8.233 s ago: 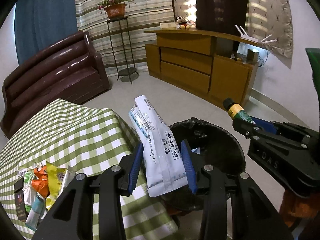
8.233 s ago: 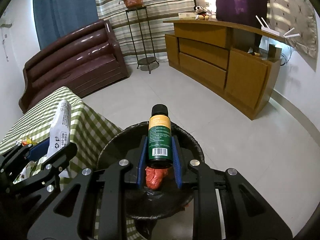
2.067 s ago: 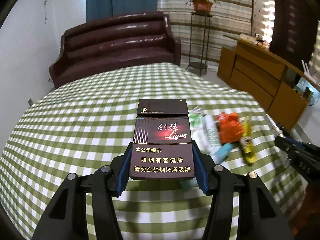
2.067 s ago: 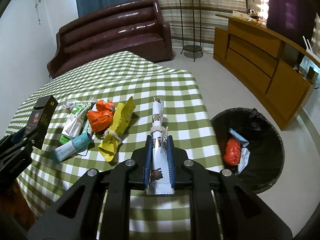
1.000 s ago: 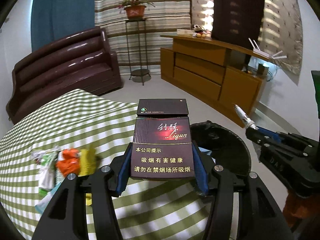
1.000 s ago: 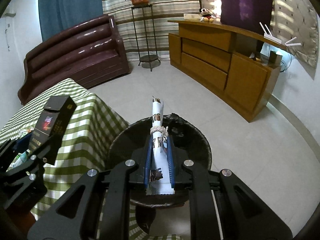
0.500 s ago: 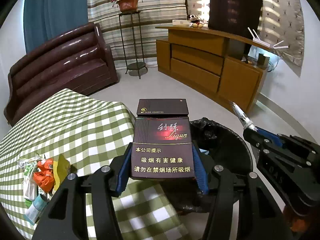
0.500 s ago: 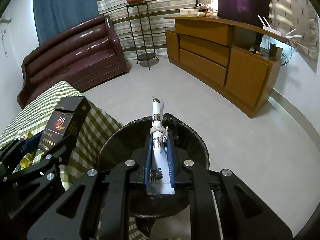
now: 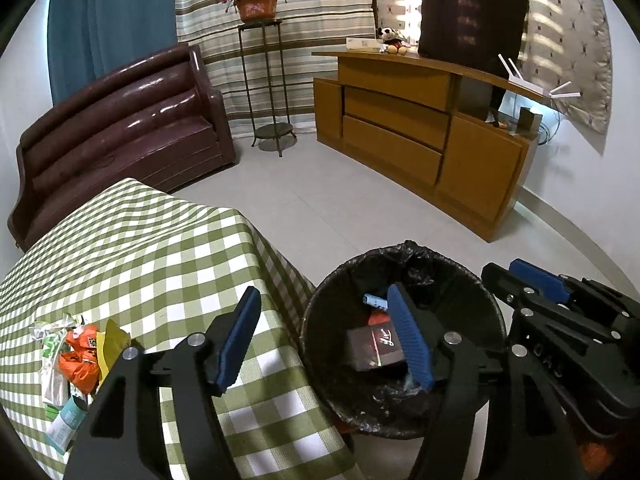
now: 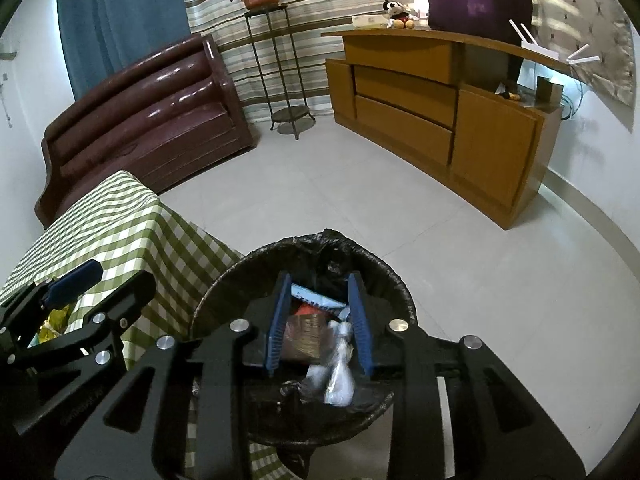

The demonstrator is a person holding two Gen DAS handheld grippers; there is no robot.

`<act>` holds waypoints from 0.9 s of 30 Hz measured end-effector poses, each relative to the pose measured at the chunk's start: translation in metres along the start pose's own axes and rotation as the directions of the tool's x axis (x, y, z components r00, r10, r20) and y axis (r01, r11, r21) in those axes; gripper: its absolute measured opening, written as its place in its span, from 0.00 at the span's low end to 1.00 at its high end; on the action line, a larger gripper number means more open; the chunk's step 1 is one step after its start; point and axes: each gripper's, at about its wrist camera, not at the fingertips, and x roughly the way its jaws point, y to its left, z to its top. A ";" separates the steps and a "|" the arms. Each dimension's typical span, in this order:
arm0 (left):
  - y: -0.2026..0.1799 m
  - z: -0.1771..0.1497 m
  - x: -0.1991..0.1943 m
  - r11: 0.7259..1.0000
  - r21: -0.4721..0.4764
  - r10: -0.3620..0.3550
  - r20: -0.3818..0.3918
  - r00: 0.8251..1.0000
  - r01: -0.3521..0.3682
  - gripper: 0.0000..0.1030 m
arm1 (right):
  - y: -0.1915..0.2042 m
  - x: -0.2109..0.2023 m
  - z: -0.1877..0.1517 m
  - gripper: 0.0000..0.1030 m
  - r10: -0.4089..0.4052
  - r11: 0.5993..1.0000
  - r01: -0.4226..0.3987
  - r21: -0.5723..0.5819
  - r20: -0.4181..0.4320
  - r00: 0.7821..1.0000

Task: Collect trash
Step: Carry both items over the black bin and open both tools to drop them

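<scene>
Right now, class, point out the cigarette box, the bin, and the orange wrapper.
cigarette box point(image 9: 375, 348): left wrist view, its dark red front face.
bin point(image 9: 486, 304): left wrist view, its black-lined rim.
orange wrapper point(image 9: 78, 364): left wrist view, its crumpled middle.

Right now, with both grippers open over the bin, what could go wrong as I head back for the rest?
1. The open left gripper and open right gripper hang close together above the black-lined round trash bin; swinging back could knock them together or catch the liner.
2. The crumpled wrappers lie bunched near the green checked tablecloth's edge; a careless grab might push some off.
</scene>
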 end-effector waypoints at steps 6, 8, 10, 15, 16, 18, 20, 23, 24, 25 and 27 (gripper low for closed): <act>0.004 0.001 -0.004 1.000 -0.015 0.000 0.004 1.000 0.000 0.65 | 0.001 -0.007 -0.001 0.33 -0.005 1.000 0.005 0.001 0.012 1.000; 0.007 0.001 -0.007 1.000 -0.020 -0.002 0.006 1.000 0.002 0.65 | 0.000 -0.009 -0.002 0.35 -0.006 1.000 0.006 0.004 0.012 1.000; 0.008 0.001 -0.011 1.000 -0.022 -0.001 0.011 1.000 0.001 0.65 | 0.001 -0.010 -0.003 0.35 -0.007 1.000 0.007 0.006 0.010 1.000; 0.019 -0.004 -0.024 0.999 -0.036 0.006 0.018 1.000 -0.005 0.67 | 0.009 -0.017 -0.006 0.39 0.001 1.000 -0.001 -0.002 0.004 1.000; 0.022 -0.006 -0.027 0.999 -0.039 0.007 0.019 1.000 -0.006 0.67 | 0.012 -0.018 -0.007 0.40 0.002 1.000 -0.002 -0.006 0.003 1.000; 0.029 -0.009 -0.033 0.999 -0.044 0.017 0.021 1.000 -0.016 0.68 | 0.020 -0.020 -0.009 0.41 0.008 1.000 -0.008 -0.018 0.000 1.000; 0.036 -0.013 -0.039 0.998 -0.050 0.032 0.022 0.999 -0.030 0.68 | 0.029 -0.023 -0.011 0.42 0.016 0.999 -0.017 -0.031 -0.003 1.000; 0.051 -0.021 -0.048 0.997 -0.066 0.053 0.019 0.998 -0.051 0.68 | 0.042 -0.025 -0.015 0.42 0.036 0.998 -0.036 -0.046 -0.012 0.999; 0.056 -0.024 -0.050 0.996 -0.070 0.060 0.017 0.998 -0.058 0.68 | 0.048 -0.026 -0.016 0.42 0.044 0.998 -0.045 -0.052 -0.016 0.999; 0.061 -0.026 -0.052 0.995 -0.076 0.068 0.016 0.998 -0.066 0.68 | 0.053 -0.027 -0.018 0.42 0.050 0.997 -0.051 -0.059 -0.020 0.999; 0.072 -0.032 -0.057 0.992 -0.090 0.084 0.010 0.996 -0.083 0.68 | 0.063 -0.029 -0.020 0.42 0.061 0.995 -0.063 -0.074 -0.025 0.998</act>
